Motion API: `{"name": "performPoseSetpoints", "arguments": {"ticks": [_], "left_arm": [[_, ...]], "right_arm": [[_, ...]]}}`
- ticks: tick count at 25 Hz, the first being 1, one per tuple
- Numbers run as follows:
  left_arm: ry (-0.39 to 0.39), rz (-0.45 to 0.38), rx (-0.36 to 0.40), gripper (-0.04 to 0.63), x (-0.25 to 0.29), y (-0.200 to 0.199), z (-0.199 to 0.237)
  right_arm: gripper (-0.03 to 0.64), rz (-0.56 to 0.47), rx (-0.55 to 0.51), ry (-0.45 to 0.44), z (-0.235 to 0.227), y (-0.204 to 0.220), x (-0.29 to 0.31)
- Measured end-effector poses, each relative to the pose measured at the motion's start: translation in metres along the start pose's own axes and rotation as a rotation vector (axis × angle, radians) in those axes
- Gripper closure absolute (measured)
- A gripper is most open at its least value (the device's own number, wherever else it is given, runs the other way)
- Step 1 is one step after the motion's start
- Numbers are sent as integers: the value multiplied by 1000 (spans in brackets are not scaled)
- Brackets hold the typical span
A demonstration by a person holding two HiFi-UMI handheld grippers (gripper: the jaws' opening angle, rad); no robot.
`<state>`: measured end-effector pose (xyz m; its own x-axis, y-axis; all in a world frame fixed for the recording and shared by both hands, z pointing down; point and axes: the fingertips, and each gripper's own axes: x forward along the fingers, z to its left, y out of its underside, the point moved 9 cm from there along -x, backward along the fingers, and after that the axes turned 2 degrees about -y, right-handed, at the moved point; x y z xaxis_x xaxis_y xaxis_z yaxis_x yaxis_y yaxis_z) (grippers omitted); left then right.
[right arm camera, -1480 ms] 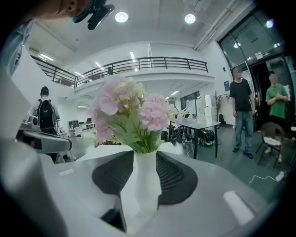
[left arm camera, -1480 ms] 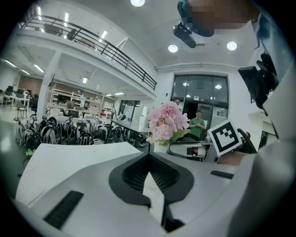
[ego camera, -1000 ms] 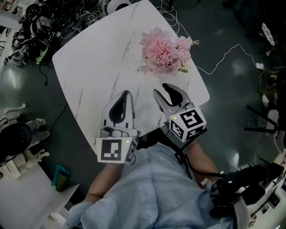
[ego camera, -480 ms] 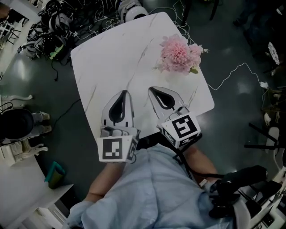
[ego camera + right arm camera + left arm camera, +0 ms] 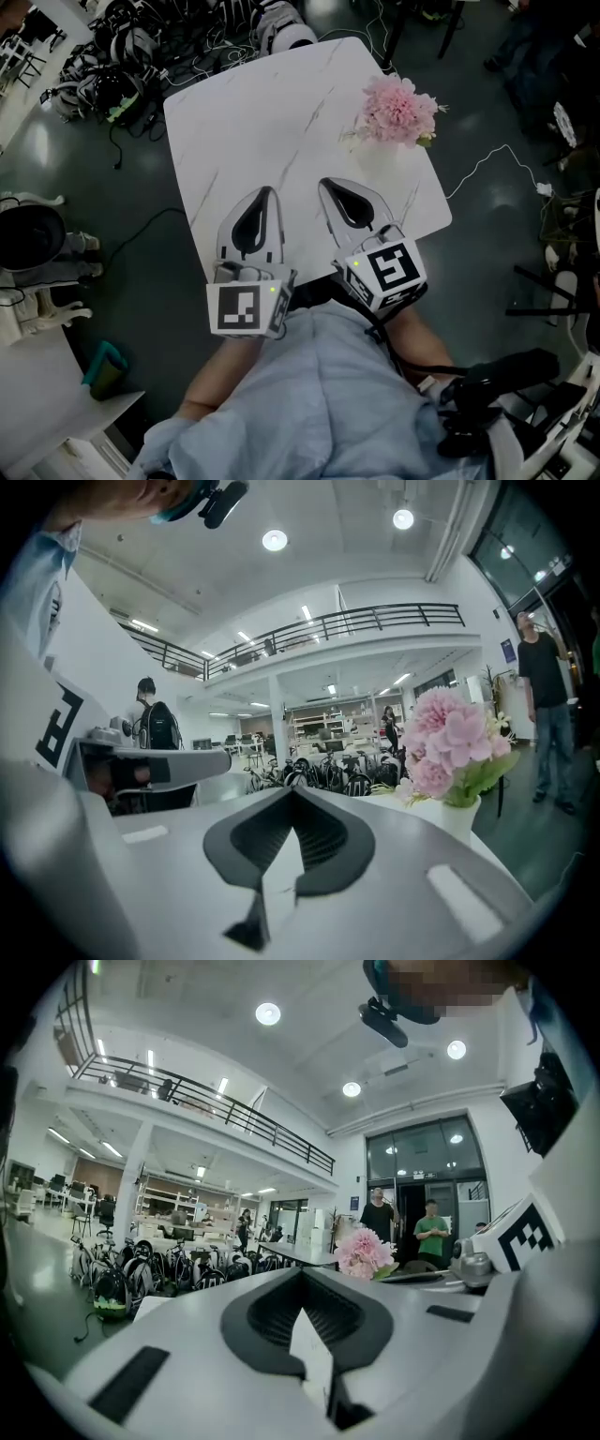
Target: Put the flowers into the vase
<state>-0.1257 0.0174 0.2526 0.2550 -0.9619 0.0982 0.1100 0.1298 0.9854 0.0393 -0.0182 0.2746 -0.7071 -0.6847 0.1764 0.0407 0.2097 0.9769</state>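
A bunch of pink flowers (image 5: 400, 110) stands upright in a small white vase (image 5: 459, 819) near the far right corner of the white marble table (image 5: 253, 103). They show again in the left gripper view as flowers (image 5: 364, 1252) and in the right gripper view as flowers (image 5: 450, 742). My left gripper (image 5: 266, 190) is shut and empty over the table's near edge. Beside it, my right gripper (image 5: 324, 182) is also shut with nothing in it, well short of the flowers. Both point level across the table: left gripper (image 5: 302, 1272), right gripper (image 5: 292, 789).
Bags and tangled cables (image 5: 103, 56) lie on the dark floor beyond the table's far left side. A white cable (image 5: 487, 159) runs over the floor on the right. Two people (image 5: 380, 1218) stand by a doorway, and another with a backpack (image 5: 150, 733) is at the left.
The right gripper's jaws have gone from wide open to shut on nothing. Both grippers have drawn back from the flowers, which now sit farther away towards the top right.
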Motion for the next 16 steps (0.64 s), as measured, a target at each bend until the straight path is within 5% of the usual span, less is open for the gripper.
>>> {"name": "performPoseSetpoints", "arguments": {"ticks": [16], "left_arm": [[34,-21,-10,592,-14,-4,13]], "right_arm": [[617,-28,-46,19,22,-12,1]]}}
